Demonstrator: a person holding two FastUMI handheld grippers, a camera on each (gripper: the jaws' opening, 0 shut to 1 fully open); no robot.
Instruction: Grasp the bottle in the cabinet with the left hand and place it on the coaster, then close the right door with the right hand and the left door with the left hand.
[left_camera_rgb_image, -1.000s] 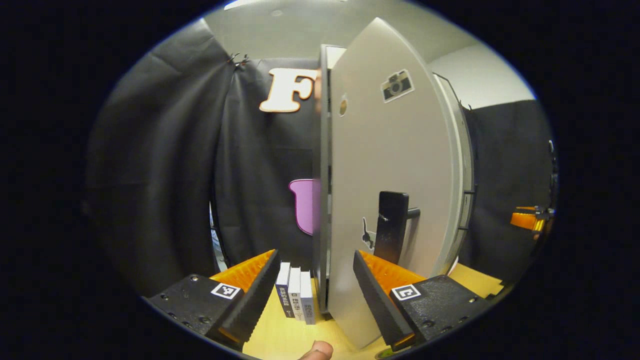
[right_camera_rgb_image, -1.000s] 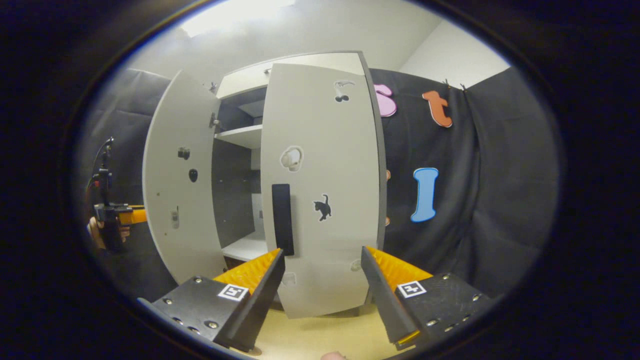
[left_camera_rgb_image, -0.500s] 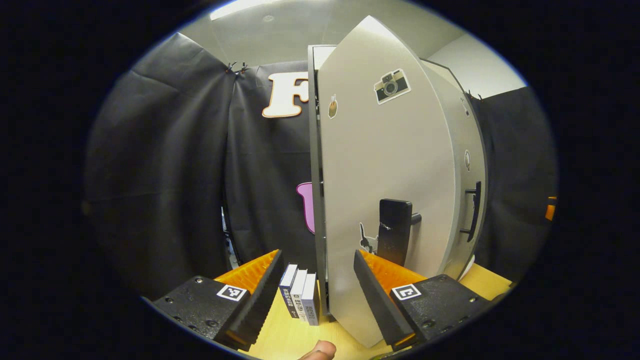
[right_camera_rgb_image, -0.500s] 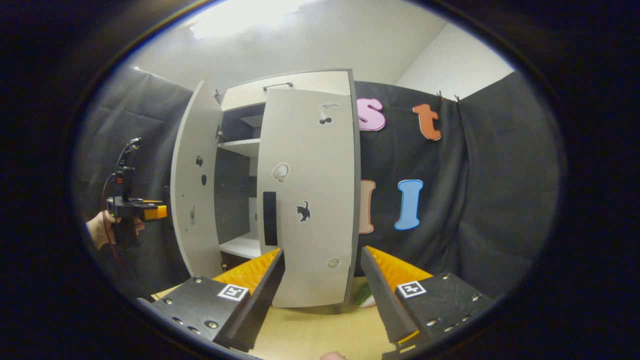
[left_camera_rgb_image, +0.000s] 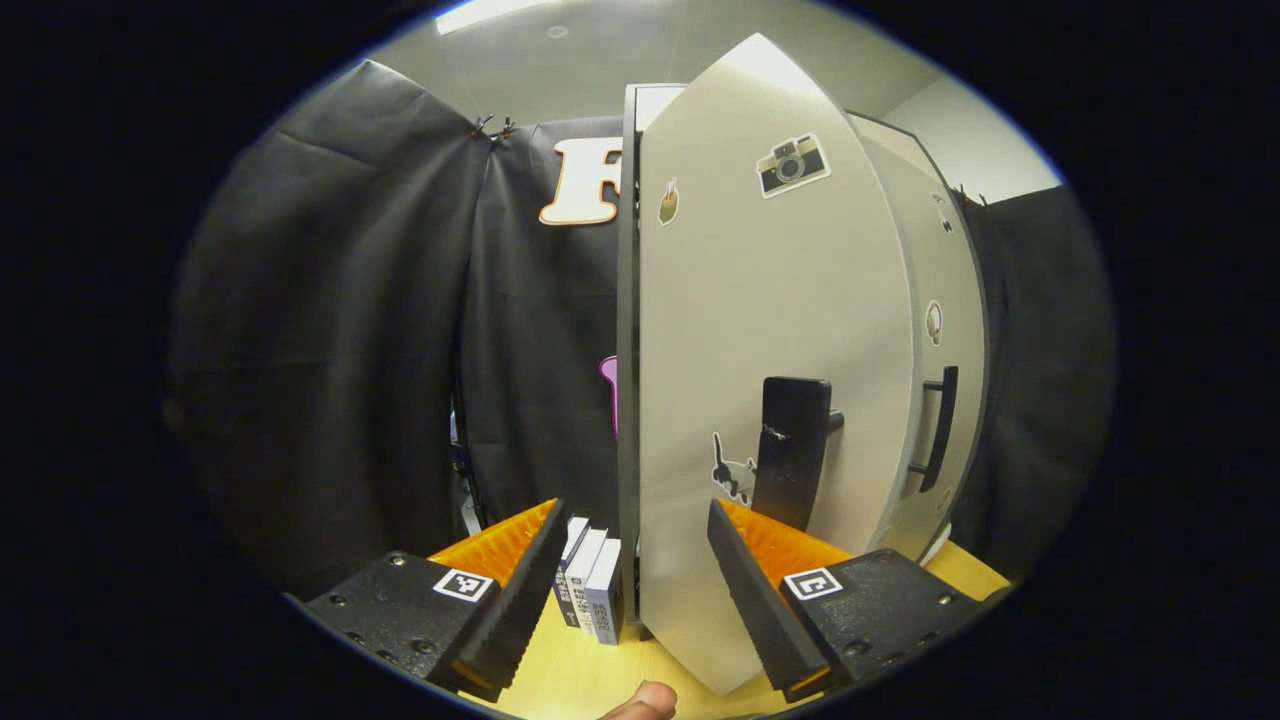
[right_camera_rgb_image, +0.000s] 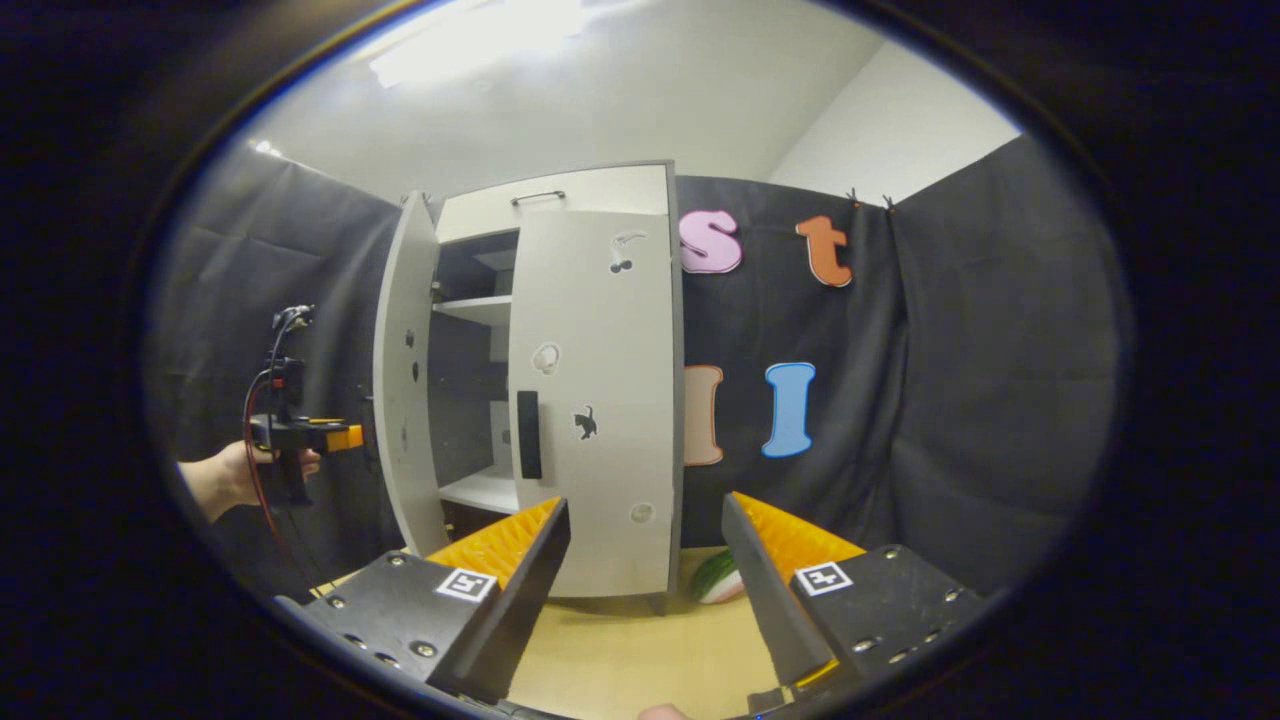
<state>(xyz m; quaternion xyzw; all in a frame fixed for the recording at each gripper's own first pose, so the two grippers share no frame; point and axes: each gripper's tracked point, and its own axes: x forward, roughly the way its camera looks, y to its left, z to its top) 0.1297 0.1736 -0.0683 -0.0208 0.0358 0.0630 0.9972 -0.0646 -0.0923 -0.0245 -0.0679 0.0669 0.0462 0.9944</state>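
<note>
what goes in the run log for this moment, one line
right door: closed | left door: ajar | left gripper: open | right gripper: open

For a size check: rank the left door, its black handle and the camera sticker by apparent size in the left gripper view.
1. left door, by far the largest
2. black handle
3. camera sticker, smallest

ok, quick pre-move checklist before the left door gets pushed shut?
1. Right door closed: ok, looks flush with the cabinet.
2. Left door still open: ok, it stands ajar and is next to close.
3. Left claw empty and open: ok.
4. Left claw on the left door: not ok, the door edge sits between its fingers, untouched.
5. Right claw clear of the doors: ok, open and back from the cabinet.
6. Bottle on coaster: cannot tell.
</note>
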